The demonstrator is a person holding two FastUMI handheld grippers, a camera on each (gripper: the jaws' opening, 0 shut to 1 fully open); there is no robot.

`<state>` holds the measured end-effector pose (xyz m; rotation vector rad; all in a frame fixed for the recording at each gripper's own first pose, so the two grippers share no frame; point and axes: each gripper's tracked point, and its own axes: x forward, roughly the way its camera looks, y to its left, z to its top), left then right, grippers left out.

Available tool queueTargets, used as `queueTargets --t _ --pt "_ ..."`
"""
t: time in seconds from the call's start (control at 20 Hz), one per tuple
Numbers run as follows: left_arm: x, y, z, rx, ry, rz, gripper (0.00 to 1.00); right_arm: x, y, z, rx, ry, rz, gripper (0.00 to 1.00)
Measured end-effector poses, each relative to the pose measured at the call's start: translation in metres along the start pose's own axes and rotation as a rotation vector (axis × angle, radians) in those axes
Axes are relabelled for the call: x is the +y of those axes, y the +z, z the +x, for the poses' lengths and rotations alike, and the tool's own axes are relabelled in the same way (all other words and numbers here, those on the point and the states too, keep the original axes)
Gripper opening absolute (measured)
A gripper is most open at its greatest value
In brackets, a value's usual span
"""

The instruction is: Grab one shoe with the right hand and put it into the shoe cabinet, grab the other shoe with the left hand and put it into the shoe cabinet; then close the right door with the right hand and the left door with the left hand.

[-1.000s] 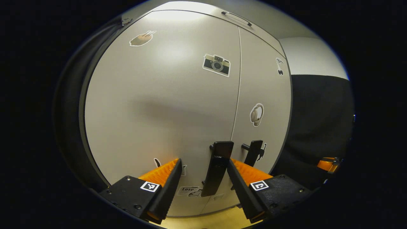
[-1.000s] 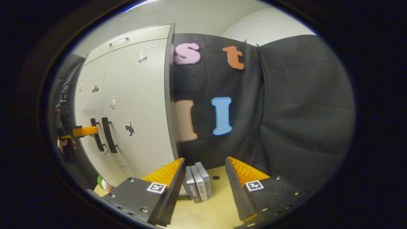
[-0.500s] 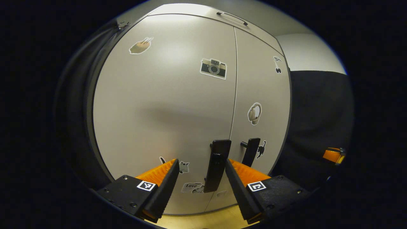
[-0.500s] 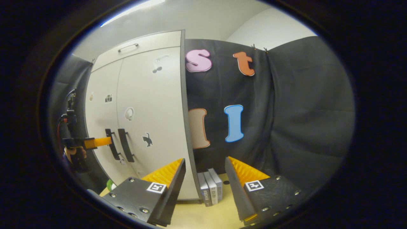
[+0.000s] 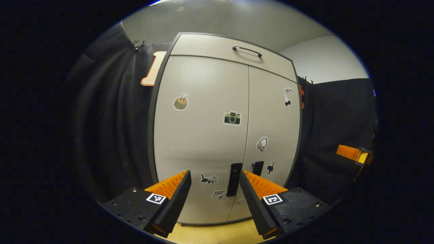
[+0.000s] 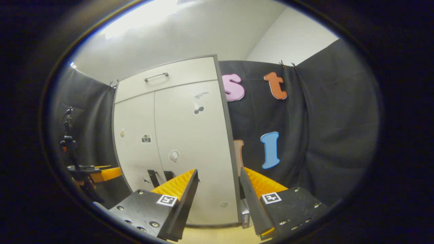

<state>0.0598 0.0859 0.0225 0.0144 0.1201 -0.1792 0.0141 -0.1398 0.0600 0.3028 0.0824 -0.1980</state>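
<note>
Plainly, pale shoe cabinet [image 5: 203,135], doors closed, stickers scattered

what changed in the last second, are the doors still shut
Both grippers backed away from the shoe cabinet: the left gripper, open, has drawn back from the left door handle, and the right gripper pulled back too. Nothing was gripped or released. Both doors stayed shut.
</note>
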Motion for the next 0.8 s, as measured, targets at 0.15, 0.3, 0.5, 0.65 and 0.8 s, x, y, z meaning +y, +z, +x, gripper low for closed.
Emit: queueTargets --t 0.15,0.3,0.5,0.65,0.8 --pt "0.008 0.022 -0.037 -0.034 0.062 0.050 0.88 0.033 0.012 -0.003 -0.027 0.058 0.020 0.76" --pt "0.013 0.038 -0.064 -0.070 0.110 0.065 0.88 0.049 0.013 -0.003 -0.052 0.065 -0.006 0.70" --pt "0.012 0.037 -0.084 -0.074 0.137 0.052 0.88 0.076 0.004 -0.004 -0.046 0.127 -0.016 0.76" --pt "0.015 0.037 -0.093 -0.083 0.141 0.031 0.88 0.087 -0.003 -0.006 -0.042 0.158 -0.033 0.98" --pt "0.018 0.036 -0.097 -0.078 0.154 0.035 0.88 0.091 -0.008 -0.009 -0.037 0.168 -0.046 0.98"
